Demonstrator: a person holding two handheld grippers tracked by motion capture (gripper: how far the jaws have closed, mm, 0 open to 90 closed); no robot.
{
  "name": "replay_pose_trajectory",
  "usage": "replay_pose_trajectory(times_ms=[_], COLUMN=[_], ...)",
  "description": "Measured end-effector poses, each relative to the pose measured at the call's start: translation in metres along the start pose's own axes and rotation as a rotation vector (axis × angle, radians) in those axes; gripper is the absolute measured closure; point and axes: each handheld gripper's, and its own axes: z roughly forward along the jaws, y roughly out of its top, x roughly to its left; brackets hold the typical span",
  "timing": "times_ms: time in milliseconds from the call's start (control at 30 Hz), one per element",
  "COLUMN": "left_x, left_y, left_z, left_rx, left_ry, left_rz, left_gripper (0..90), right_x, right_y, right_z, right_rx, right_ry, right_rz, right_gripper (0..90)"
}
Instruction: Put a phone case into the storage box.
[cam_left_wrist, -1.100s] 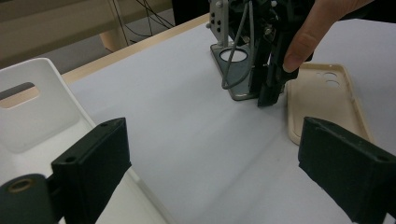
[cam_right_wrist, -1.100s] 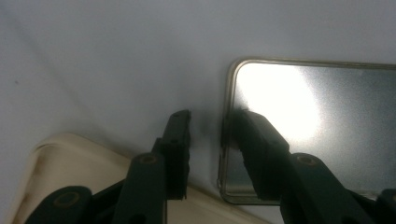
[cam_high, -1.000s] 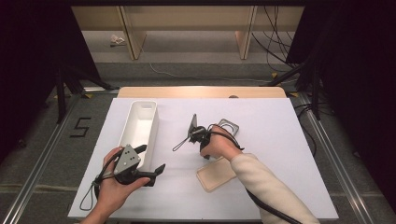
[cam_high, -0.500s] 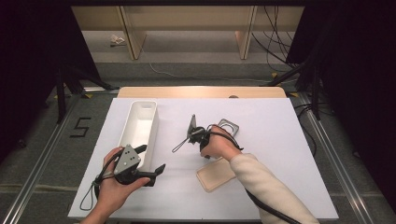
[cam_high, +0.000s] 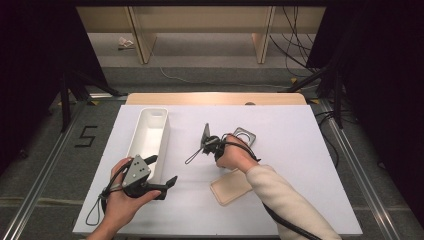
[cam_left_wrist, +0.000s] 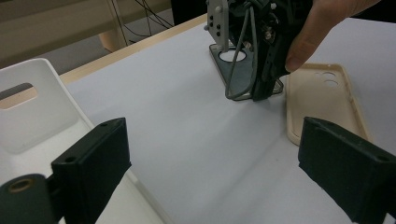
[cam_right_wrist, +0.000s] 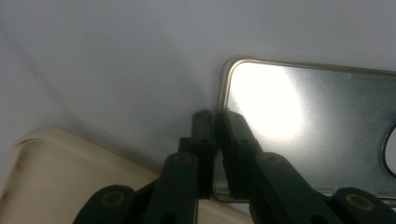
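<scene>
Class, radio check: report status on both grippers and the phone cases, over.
Right gripper just closed on the grey case's edge. Left gripper open, holding nothing, beside the white bin. Beige case flat on the table, close to the right hand.

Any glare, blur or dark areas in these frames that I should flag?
Right gripper view: a blown-out glare patch on the grey phone case, and the right tongs, pinching its rim, are soft. Left gripper view: the left tongs close to the lens are blurred; the beige phone case is sharper. High view: white table evenly lit, surroundings very dark.
</scene>
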Motion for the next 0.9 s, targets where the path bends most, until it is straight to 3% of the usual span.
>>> replay_pose_trajectory(times_ms=[900], left_x=[0.0], left_y=[0.0], left_z=[-0.0001], left_rx=[-0.001], left_ry=[0.001], left_rz=[-0.001], left_gripper=[8.6], right_x=[-0.0005], right_y=[-0.0024], right_z=[-0.0004], right_rx=[-0.012], right_ry=[0.004], right_rz=[-0.015], right_gripper=[89.2])
